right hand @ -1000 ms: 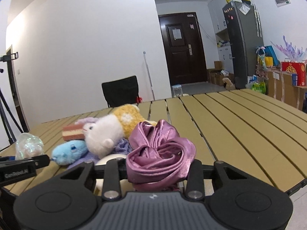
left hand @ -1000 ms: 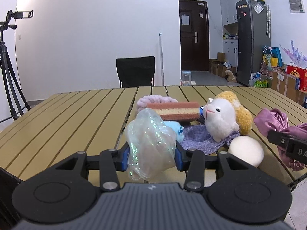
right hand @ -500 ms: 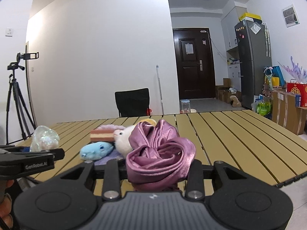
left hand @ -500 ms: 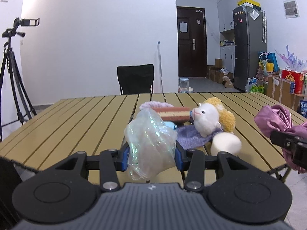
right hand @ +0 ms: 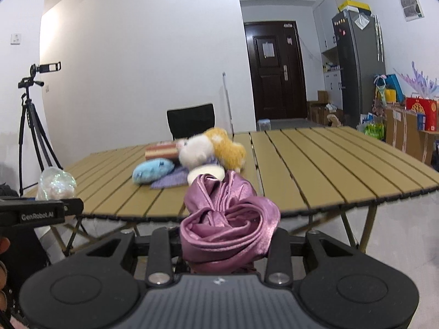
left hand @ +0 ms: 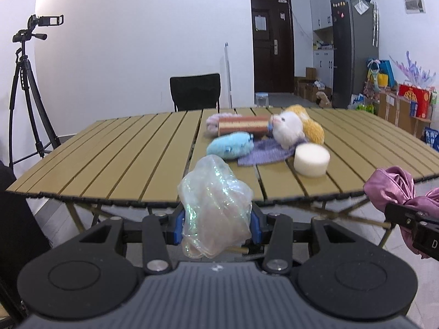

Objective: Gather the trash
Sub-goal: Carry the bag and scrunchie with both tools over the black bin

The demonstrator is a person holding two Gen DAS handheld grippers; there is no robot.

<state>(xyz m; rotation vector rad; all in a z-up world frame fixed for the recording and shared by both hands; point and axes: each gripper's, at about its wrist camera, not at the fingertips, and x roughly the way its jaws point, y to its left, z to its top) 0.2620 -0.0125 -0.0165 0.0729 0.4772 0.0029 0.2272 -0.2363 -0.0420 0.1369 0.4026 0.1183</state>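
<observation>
My left gripper is shut on a crumpled clear iridescent plastic wrapper, held off the table's near edge. The wrapper also shows in the right wrist view. My right gripper is shut on a bunched purple satin cloth, also off the near edge; the cloth shows at the right of the left wrist view. On the slatted wooden table lie a blue plush, a white and yellow plush, a striped sponge block, a purple rag and a white round sponge.
A black chair stands behind the table. A camera tripod stands at the left. A dark door, a fridge and boxes with bags are at the back right.
Both grippers have pulled back and away from the table with their loads; the table edge and legs now show in front of them. The table items have not moved.
</observation>
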